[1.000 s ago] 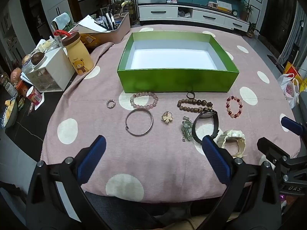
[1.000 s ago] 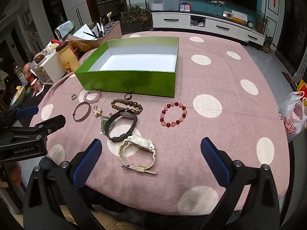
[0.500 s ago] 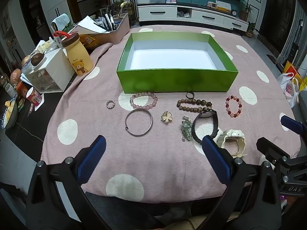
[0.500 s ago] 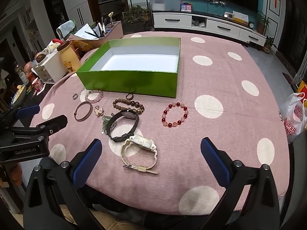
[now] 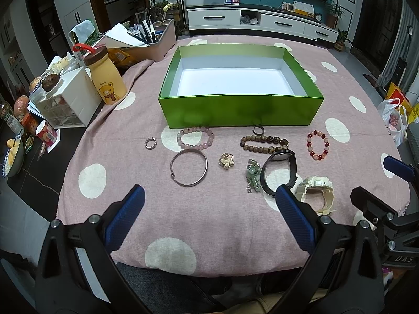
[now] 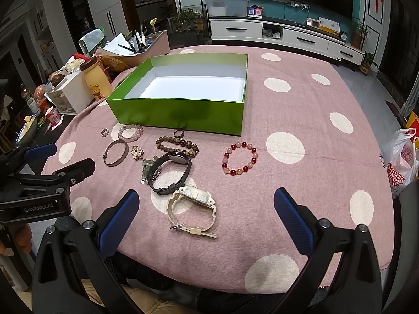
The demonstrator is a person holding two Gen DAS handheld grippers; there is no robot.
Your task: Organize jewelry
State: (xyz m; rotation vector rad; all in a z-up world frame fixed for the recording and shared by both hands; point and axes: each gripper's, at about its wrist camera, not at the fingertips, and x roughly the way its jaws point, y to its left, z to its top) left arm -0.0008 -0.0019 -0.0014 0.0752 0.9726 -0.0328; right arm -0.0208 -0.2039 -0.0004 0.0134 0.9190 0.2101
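Note:
An empty green box (image 5: 241,111) (image 6: 180,115) stands on the pink dotted tablecloth. In front of it lie a small ring (image 5: 150,143), a pink bead bracelet (image 5: 195,138), a metal bangle (image 5: 189,167), a flower brooch (image 5: 226,160), a jade charm (image 5: 253,174), a brown bead bracelet (image 5: 264,142), a black watch (image 5: 279,170) (image 6: 170,172), a cream watch (image 5: 315,192) (image 6: 192,208) and a red bead bracelet (image 5: 317,145) (image 6: 239,158). My left gripper (image 5: 209,206) is open near the table's front edge, before the bangle. My right gripper (image 6: 205,209) is open over the cream watch.
At the left edge stand a yellow bear bottle (image 5: 106,78), a white drawer organiser (image 5: 65,102), a pen tray (image 5: 146,44) and snack tubs. A plastic bag (image 6: 400,162) hangs off the right. The right half of the cloth (image 6: 314,120) holds no objects.
Both grippers have drifted very slightly; the view has barely shifted. All jewelry lies where it was.

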